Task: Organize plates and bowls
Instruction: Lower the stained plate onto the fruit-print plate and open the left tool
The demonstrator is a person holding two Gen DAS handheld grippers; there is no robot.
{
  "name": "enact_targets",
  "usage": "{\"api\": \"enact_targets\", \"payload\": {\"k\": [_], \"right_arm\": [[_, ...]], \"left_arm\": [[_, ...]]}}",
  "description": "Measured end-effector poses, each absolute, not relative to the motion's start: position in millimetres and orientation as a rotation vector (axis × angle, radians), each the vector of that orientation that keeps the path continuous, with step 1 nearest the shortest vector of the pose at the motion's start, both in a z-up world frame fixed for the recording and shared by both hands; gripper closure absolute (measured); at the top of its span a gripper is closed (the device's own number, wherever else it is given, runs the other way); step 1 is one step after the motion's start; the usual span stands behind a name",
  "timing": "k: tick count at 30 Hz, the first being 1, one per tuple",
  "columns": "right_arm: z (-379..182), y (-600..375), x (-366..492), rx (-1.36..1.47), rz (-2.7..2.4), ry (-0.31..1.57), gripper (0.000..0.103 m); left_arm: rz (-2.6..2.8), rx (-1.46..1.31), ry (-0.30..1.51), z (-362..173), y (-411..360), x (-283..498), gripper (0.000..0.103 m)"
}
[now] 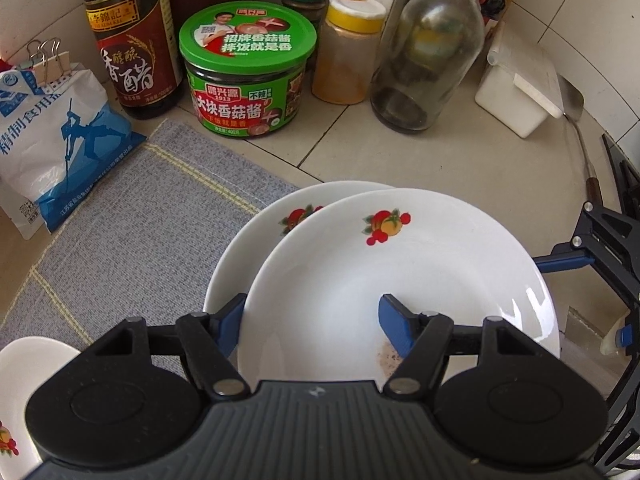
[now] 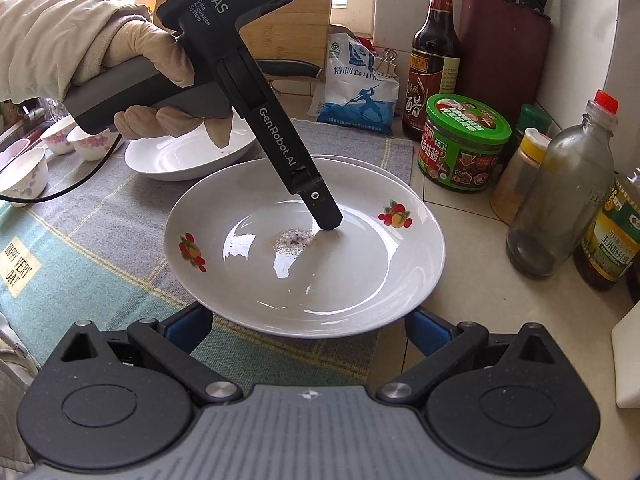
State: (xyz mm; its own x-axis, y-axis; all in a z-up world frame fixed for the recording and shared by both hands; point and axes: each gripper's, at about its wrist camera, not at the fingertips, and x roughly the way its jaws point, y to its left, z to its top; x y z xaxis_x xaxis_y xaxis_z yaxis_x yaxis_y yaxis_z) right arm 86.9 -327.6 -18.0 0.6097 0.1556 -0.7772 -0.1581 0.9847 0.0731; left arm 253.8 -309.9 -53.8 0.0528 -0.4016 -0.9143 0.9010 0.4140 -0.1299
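While our left gripper point(image 1: 314, 320) pinches the near rim of the upper fruit-print plate point(image 1: 400, 272), one finger inside and one outside, this plate lies stacked on a second plate point(image 1: 256, 236) on the grey placemat point(image 1: 132, 216). Our right gripper point(image 2: 308, 326) sits wide, empty, straddling the plate's edge.

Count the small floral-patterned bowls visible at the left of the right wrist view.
3: two small white pink-flowered bowls side by side at the far left, one nearer. More may sit beyond the frame edge.
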Motion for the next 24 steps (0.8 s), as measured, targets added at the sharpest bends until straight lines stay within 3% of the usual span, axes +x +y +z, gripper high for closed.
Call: {"api": "enact_targets", "payload": {"k": [24], "right_arm": [[-17.1, -326.0, 90.2, -0.019, 0.179, 0.898, 0.000]], "left_arm": [[-1.053, 0.604, 1.084, -44.8, -305.0, 250.6, 0.028]]}}
